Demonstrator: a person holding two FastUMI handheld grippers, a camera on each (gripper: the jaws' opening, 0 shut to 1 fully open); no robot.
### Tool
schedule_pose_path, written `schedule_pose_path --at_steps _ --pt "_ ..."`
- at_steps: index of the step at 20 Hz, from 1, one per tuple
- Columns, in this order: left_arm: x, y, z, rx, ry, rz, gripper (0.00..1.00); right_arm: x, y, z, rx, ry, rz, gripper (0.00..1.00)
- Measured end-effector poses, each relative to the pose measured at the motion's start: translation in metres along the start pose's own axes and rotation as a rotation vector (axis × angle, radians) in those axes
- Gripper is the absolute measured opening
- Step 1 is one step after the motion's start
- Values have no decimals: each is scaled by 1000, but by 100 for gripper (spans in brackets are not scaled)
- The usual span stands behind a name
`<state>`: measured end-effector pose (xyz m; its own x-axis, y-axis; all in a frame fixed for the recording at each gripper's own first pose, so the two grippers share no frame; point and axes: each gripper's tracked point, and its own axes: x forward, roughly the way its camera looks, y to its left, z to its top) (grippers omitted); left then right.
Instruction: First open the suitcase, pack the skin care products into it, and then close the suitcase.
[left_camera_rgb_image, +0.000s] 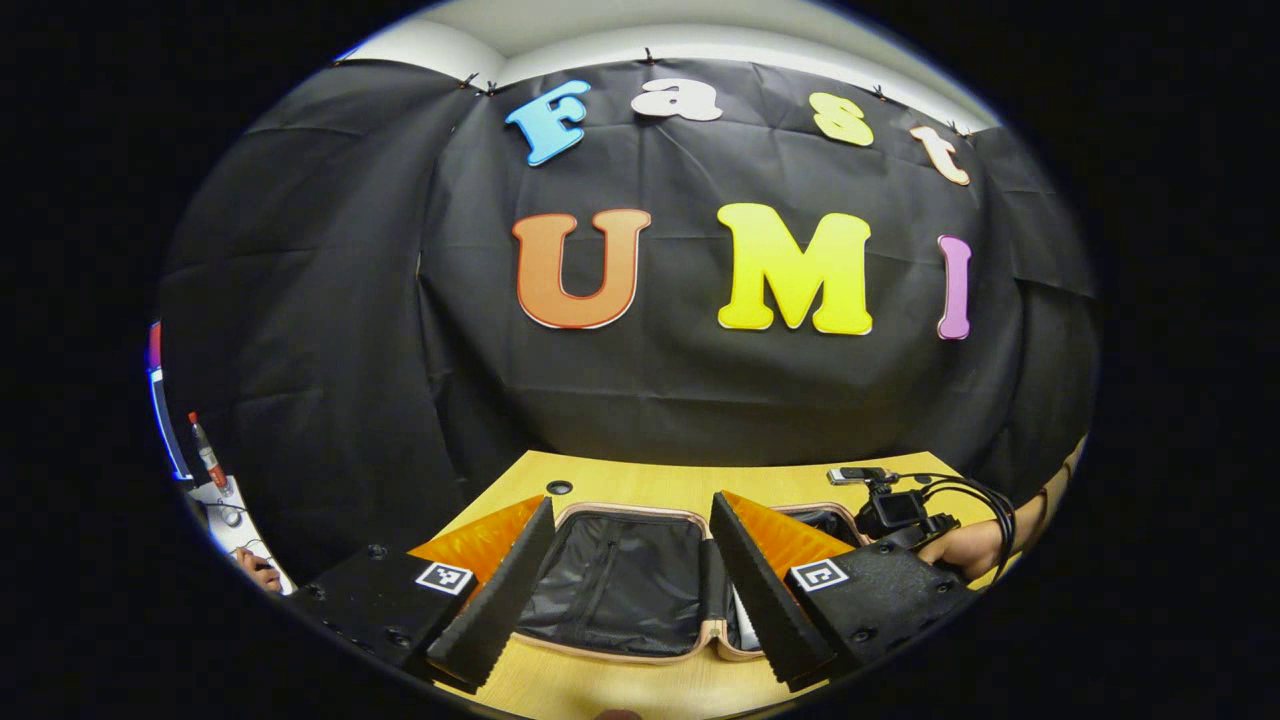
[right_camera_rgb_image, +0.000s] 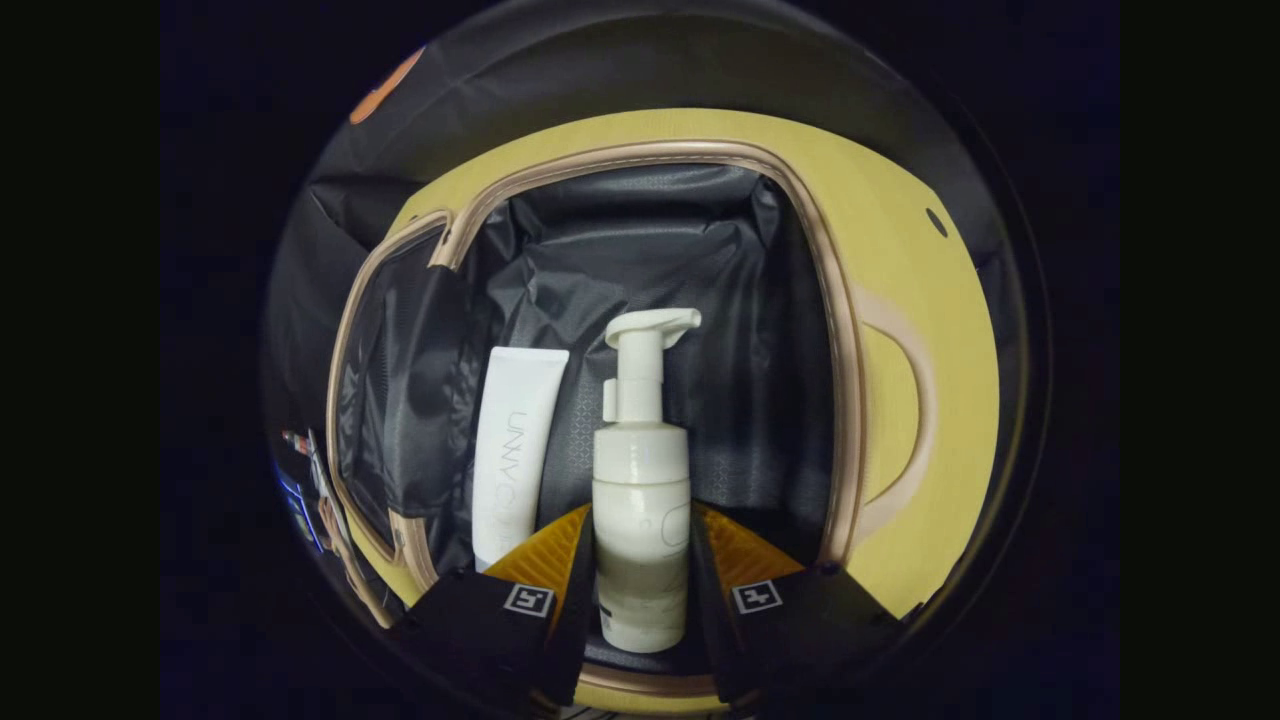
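Right hand-held gripper (right_camera_rgb_image: 640, 575) clamped on white pump bottle (right_camera_rgb_image: 641, 500) over open suitcase (right_camera_rgb_image: 845, 400); left hand-held gripper (left_camera_rgb_image: 630, 580) spread wide, empty.

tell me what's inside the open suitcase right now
In the right gripper view, the suitcase holds a white tube lying on its black lining, and a white pump bottle gripped by the right gripper over it. Whatever lies under the bottle and fingers is covered.

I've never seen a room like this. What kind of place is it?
Probably a recording booth, not a home: black cloth wall behind a bare wooden table, an open suitcase on it, and the right gripper holding a pump bottle inside.
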<state>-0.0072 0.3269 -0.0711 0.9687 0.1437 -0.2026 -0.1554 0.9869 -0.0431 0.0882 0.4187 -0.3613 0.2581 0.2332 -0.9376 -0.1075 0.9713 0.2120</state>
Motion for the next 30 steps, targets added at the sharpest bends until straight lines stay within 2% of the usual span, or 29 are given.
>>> schedule_pose_path --at_steps 5,6,7,8,9,11,12,13,14,15,19,23,25,28,30 --pt "23 32 -3 -17 7 33 99 -9 5 -9 -26 13 19 54" --pt "29 41 -4 -14 11 44 99 -16 6 -12 -34 16 30 60" --pt "33 48 -5 -9 14 52 99 -21 5 -16 -41 14 28 73" --pt "39 54 -7 -2 20 52 99 -29 6 -16 -44 -4 39 75" --pt "45 62 -10 10 23 55 99 -40 8 -15 -53 -35 57 73" --pt "57 78 -18 18 34 59 99 -75 10 -4 -85 -138 92 78" --pt "64 84 -25 19 48 57 99 -95 12 2 -114 -201 113 75" --pt "69 96 -33 10 61 76 99 -113 8 5 -150 -262 113 80" --pt "75 105 -41 -17 75 90 99 -130 3 7 -179 -319 110 74" --pt "80 112 -52 -58 95 94 99 -146 2 8 -200 -370 110 80" --pt "101 144 -94 -204 183 128 99 -224 -18 22 -243 -597 102 80" --pt "119 188 -141 -350 274 205 99 -308 -65 32 -262 -841 5 81" --pt "128 183 -165 -466 325 183 99 -350 -86 27 -247 -937 -40 82" --pt "138 175 -191 -601 387 135 98 -408 -123 26 -219 -1079 -172 81" --pt "141 170 -202 -684 421 104 97 -438 -131 21 -189 -1142 -215 81"
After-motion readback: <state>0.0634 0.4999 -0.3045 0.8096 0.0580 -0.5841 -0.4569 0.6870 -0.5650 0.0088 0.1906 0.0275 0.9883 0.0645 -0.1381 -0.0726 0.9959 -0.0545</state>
